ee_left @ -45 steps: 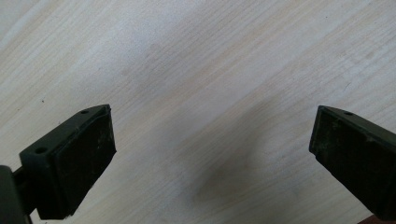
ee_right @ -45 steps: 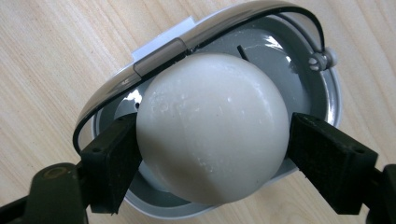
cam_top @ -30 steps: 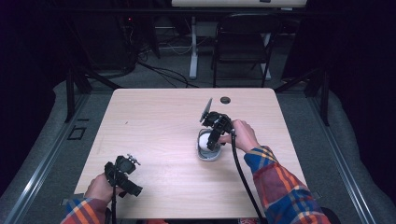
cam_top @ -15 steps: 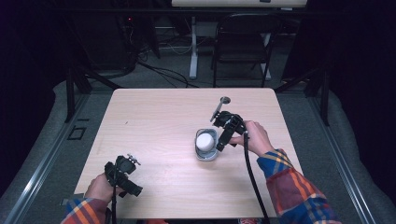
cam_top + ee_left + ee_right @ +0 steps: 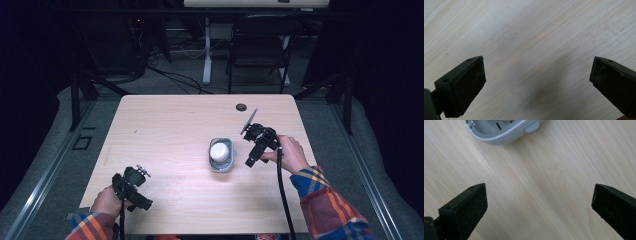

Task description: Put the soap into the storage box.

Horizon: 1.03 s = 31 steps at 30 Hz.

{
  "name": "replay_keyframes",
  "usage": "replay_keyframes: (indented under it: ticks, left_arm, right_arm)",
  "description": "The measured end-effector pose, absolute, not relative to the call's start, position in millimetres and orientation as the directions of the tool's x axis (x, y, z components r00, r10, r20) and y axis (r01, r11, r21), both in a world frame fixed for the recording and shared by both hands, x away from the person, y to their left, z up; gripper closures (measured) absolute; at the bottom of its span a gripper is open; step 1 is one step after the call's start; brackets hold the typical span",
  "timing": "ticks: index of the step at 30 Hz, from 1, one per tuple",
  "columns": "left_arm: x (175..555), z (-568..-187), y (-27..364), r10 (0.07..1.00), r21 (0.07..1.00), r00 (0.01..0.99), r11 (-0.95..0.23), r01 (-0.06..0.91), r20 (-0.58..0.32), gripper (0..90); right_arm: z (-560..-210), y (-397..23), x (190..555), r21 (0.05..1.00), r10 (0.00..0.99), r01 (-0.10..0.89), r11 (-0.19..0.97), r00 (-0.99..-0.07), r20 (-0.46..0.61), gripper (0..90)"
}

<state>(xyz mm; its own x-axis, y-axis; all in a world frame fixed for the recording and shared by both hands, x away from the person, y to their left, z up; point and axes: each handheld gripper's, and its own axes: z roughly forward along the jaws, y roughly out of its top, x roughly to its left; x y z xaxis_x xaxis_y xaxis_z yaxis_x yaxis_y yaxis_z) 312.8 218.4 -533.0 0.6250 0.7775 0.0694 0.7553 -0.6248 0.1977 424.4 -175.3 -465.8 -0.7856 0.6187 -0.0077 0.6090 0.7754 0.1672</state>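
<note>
A small grey tray (image 5: 221,162) sits near the middle of the wooden table (image 5: 170,130), and a white round object (image 5: 219,150) rests in it. My right gripper (image 5: 251,161) hovers just to the right of the tray, open, with nothing between its jaws; the tray's grey rim (image 5: 499,135) shows at the top of the right gripper view. Near the table's front left corner my left gripper (image 5: 143,202) stands open over bare wood (image 5: 536,50).
A small dark round hole (image 5: 241,107) marks the table's far right side. Behind the table stand a folding chair (image 5: 260,50) and a white post (image 5: 207,50) with cables on the floor. A metal frame rail (image 5: 40,175) runs along the left.
My right gripper has drawn back to the right, away from above the tray, leaving the white object resting in it. The left gripper has stayed put.
</note>
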Motion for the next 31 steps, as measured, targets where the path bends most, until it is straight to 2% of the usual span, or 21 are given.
replay_keyframes:
  ticks: [7,17,22,24,29,31]
  left_arm:
    - [313,-533,218,0.777,0.198,0.626,-0.625,0.755,0.070,0.0]
    - [313,-533,218,0.776,0.195,0.627,-0.628,0.754,0.073,0.0]
    - [313,-533,218,0.775,0.194,0.627,-0.628,0.754,0.072,0.0]
    - [313,-533,218,0.774,0.194,0.629,-0.630,0.752,0.073,0.0]
    - [313,-533,218,0.772,0.195,0.631,-0.632,0.750,0.073,0.0]
    - [313,-533,218,0.772,0.196,0.631,-0.631,0.750,0.073,0.0]
  right_arm:
    - [-472,-191,416,0.159,0.635,0.626,0.764,-0.772,-0.013,0.0]
    - [-499,-228,392,0.101,0.665,0.661,0.744,-0.747,-0.011,0.0]
    - [-511,-239,382,0.103,0.691,0.687,0.719,-0.723,-0.001,0.0]
    - [-519,-248,379,0.052,0.682,0.681,0.730,-0.731,0.002,0.0]
    - [-527,-250,376,0.057,0.705,0.704,0.708,-0.709,-0.004,0.0]
    - [-527,-251,378,0.026,0.691,0.690,0.723,-0.723,-0.015,0.0]
